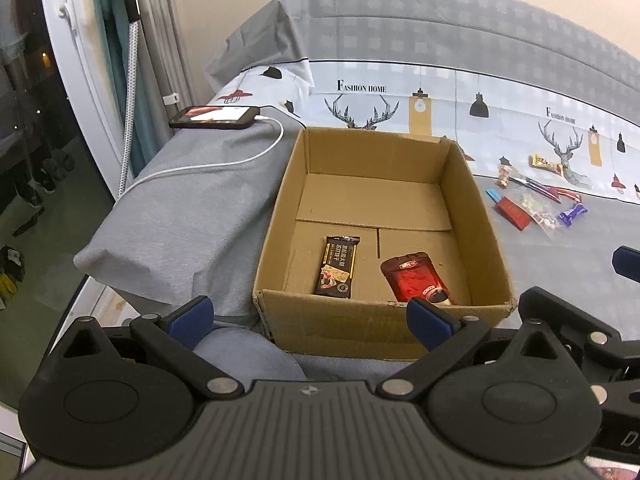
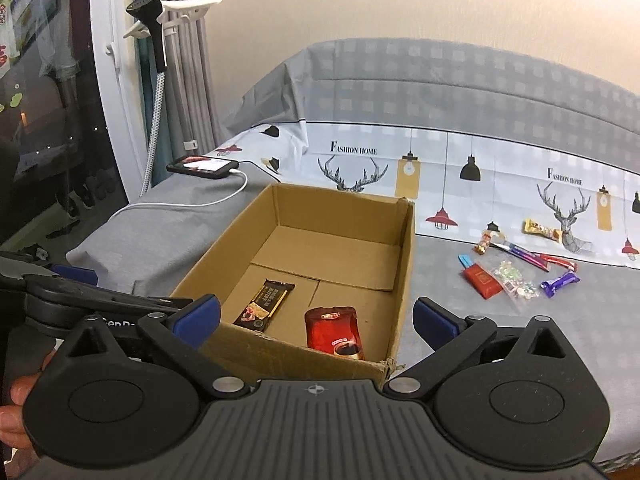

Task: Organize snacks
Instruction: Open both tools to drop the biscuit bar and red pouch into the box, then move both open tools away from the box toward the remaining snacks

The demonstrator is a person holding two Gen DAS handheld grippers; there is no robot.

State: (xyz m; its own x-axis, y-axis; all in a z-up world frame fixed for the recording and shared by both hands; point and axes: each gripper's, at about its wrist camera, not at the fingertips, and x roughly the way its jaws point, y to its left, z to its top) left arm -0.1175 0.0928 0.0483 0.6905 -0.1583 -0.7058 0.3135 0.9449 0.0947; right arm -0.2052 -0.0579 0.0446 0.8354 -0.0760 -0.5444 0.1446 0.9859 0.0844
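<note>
An open cardboard box (image 1: 384,322) (image 2: 405,264) sits on the bed. A dark brown biscuit bar (image 1: 337,266) (image 2: 265,299) and a red coffee pouch (image 1: 416,280) (image 2: 334,332) lie flat on its floor near the front wall. My left gripper (image 1: 310,314) hangs open just before that front wall, holding nothing. My right gripper (image 2: 316,316) is also open and empty, over the box's front right corner. Several loose snacks lie on the sheet right of the box: a red packet (image 1: 513,213) (image 2: 482,279), a purple wrapper (image 1: 573,214) (image 2: 560,283), a gold bar (image 1: 545,163) (image 2: 542,230).
A phone (image 1: 218,117) (image 2: 202,167) on a white charging cable (image 1: 224,162) rests on the grey pillow (image 1: 188,220) left of the box. A garment steamer head (image 2: 154,28) hangs by the curtain and dark window. A person's hand (image 2: 16,404) shows at the lower left.
</note>
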